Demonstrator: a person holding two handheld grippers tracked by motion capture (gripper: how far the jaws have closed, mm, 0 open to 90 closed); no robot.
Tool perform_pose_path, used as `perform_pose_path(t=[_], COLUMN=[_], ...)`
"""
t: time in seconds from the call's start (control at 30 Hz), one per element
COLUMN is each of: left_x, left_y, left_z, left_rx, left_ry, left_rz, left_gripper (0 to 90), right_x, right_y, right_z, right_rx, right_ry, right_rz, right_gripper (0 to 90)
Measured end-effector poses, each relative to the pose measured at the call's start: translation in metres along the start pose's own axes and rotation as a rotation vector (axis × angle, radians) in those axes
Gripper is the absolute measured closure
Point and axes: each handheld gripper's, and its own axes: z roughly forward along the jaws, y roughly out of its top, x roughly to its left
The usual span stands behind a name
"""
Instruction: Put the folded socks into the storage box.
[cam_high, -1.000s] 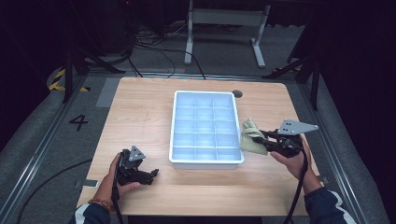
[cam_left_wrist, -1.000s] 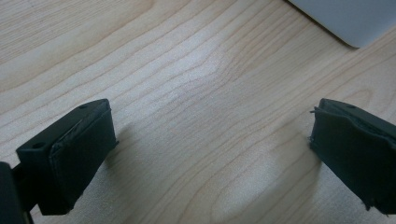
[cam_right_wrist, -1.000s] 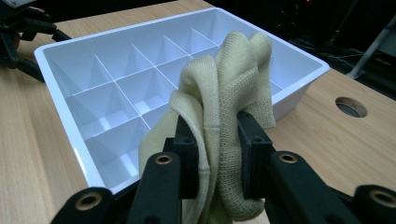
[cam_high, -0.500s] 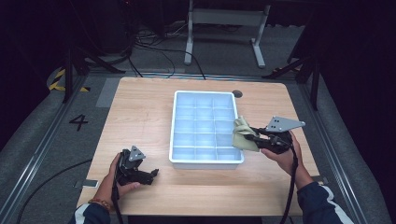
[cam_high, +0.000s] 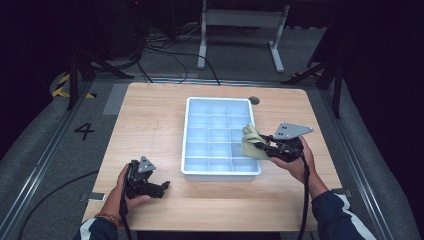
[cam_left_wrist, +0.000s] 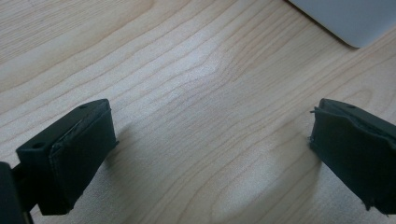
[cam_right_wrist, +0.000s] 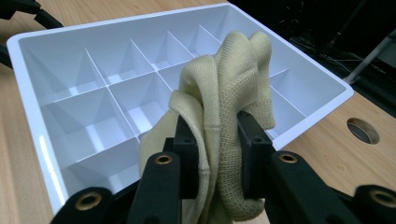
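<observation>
Here, right hand-held gripper (cam_right_wrist: 212, 154) clamped on cloth (cam_right_wrist: 224, 107) over tray's (cam_high: 186, 145) right edge, left hand-held gripper (cam_left_wrist: 210, 154) apart.

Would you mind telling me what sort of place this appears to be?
Probably a lab recording station: a lone wooden table on grey flooring, cables trailing behind, a floor marking "4".
</observation>
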Motion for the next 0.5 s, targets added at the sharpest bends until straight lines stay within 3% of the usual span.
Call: perform_pose_path(t=[0.5], left_x=[0.000], left_y=[0.000], left_z=[0.000], left_rx=[-0.003], left_ry=[-0.001], left_rz=[-0.001], left_gripper=[0.4], right_x=[0.003], right_y=[0.009], right_z=[0.024], right_rx=[0.085], right_ry=[-0.013], right_rz=[-0.058], right_gripper=[73.7])
